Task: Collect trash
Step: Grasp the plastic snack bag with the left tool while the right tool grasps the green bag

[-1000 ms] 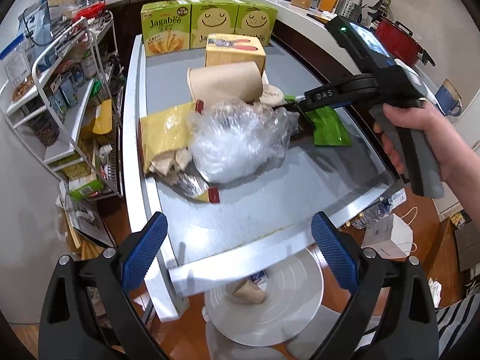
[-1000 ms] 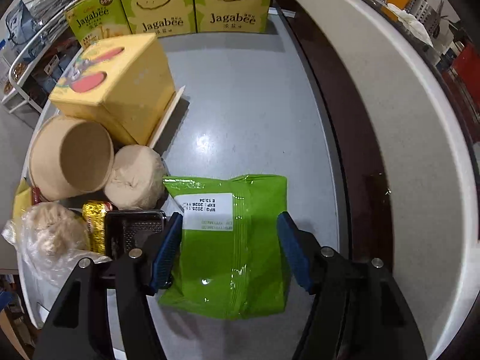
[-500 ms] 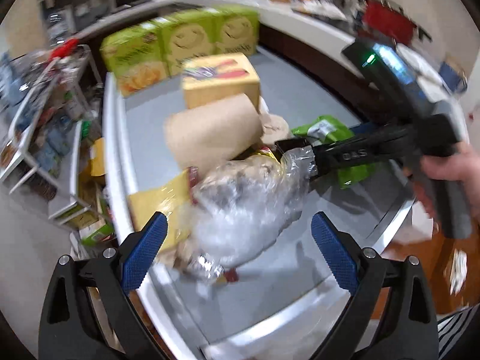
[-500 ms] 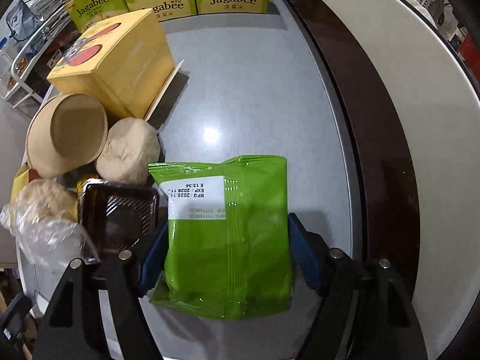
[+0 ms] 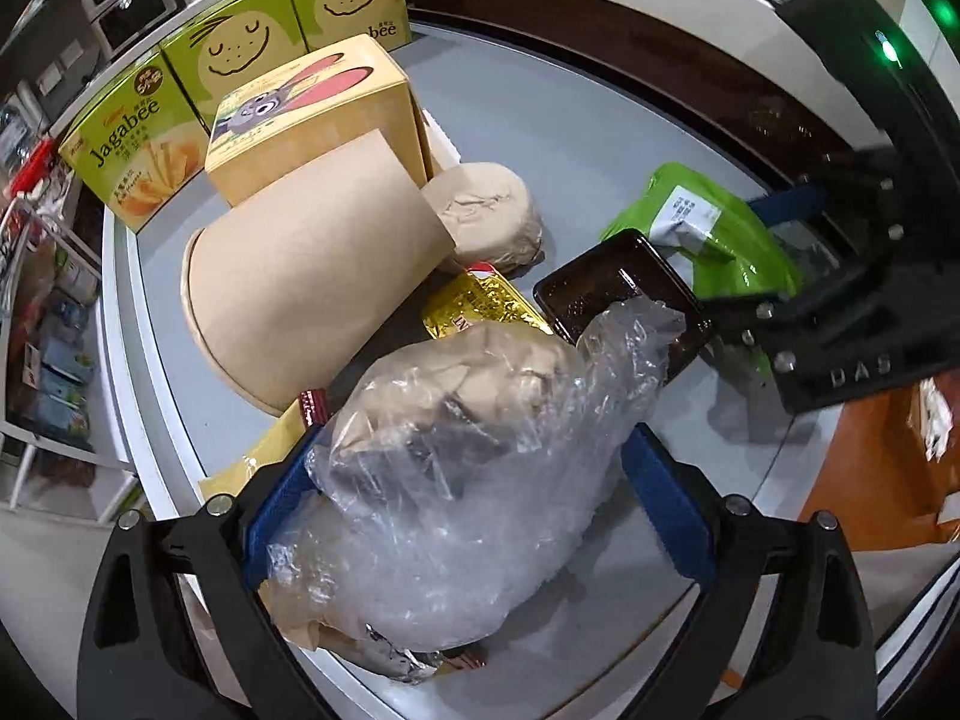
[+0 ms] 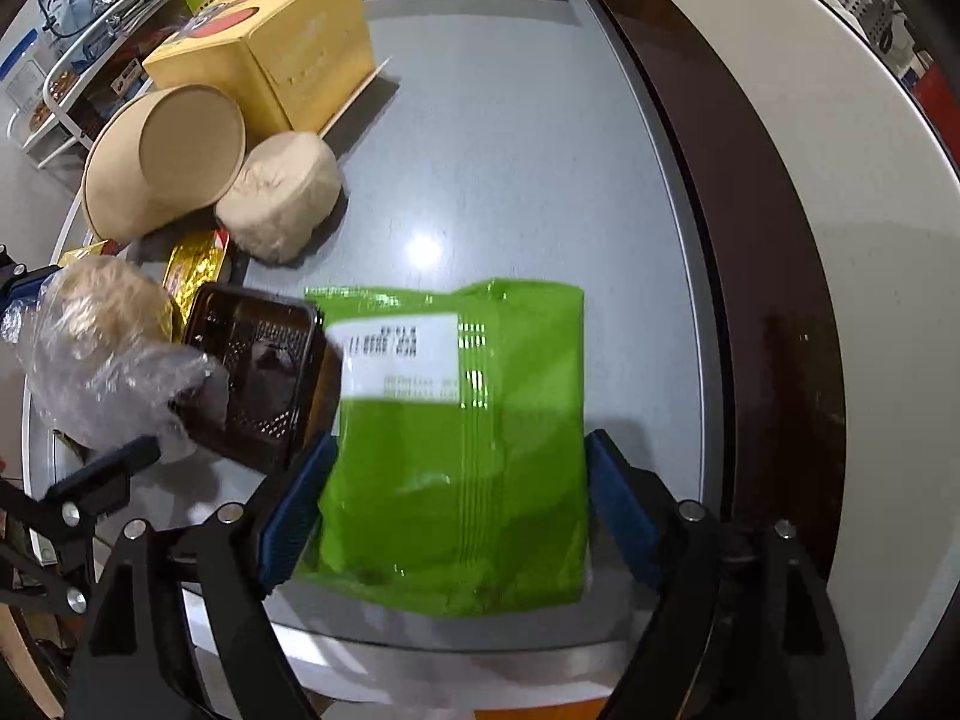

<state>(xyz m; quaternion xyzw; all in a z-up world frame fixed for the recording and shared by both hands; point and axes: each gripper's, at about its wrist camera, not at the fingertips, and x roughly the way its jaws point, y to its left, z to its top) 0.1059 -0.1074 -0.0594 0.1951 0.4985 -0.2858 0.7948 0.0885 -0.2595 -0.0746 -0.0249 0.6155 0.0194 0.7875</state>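
Observation:
A clear plastic bag (image 5: 468, 480) stuffed with crumpled paper lies at the near edge of the grey table (image 5: 570, 120). My left gripper (image 5: 474, 504) points down over it; its jaws are closing, and the bag fills the gap between the blue pads. A flat green packet (image 6: 462, 432) lies to the right. My right gripper (image 6: 456, 516) straddles it with its jaws opening, a pad beside each long edge. Between bag and packet sits a black plastic tray (image 6: 258, 372), tilted. In the right wrist view the left gripper (image 6: 66, 378) shows around the bag (image 6: 102, 348).
A brown paper bowl (image 5: 300, 288) lies on its side beside a beige paper wad (image 5: 486, 222) and a gold wrapper (image 5: 480, 306). A yellow box (image 5: 318, 114) and green Jagabee boxes (image 5: 240, 54) stand behind. A white counter (image 6: 780, 120) runs along the right.
My left gripper came in from beyond the table's edge, down over the plastic bag, and its jaws narrowed. The right gripper's jaws widened and sank lower around the green packet.

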